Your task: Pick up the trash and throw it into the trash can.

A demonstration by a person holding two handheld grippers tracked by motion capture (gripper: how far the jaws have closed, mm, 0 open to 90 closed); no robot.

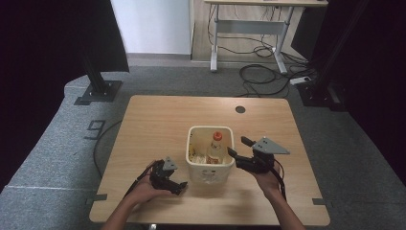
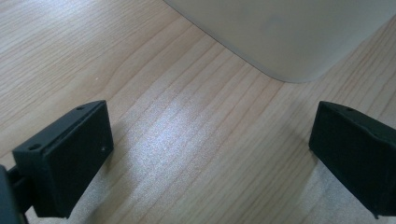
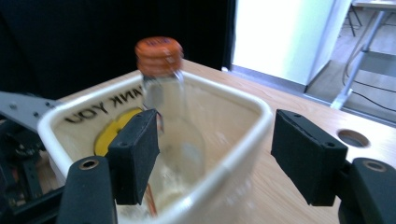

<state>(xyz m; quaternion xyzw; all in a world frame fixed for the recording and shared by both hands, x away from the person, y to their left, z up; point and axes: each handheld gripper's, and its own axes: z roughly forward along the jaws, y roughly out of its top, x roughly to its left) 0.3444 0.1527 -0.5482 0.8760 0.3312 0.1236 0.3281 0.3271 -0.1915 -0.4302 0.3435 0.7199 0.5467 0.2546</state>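
Note:
A cream plastic bin (image 1: pixel 203 175) stands mid-table with a clear bottle (image 1: pixel 215 151) upright inside it, orange cap (image 3: pixel 159 55) on top. My right gripper (image 1: pixel 238 147) is open at the bin's right side. In the right gripper view (image 3: pixel 215 149) its jaws straddle the bin's rim (image 3: pixel 243 140), one inside near the bottle (image 3: pixel 175 135) and one outside, neither pressing on it. My left gripper (image 1: pixel 181 186) rests low on the table by the bin's front left corner. It is open (image 2: pixel 210 144), with bare wood between its jaws and the bin's wall (image 2: pixel 289 37) just ahead.
The wooden table (image 1: pixel 153 124) has a round cable hole (image 1: pixel 240 109) behind the bin at the right. Black stand bases (image 1: pixel 98 91) sit on the grey carpet beyond it. A desk (image 1: pixel 249 24) and floor cables (image 1: pixel 268 72) lie at the back.

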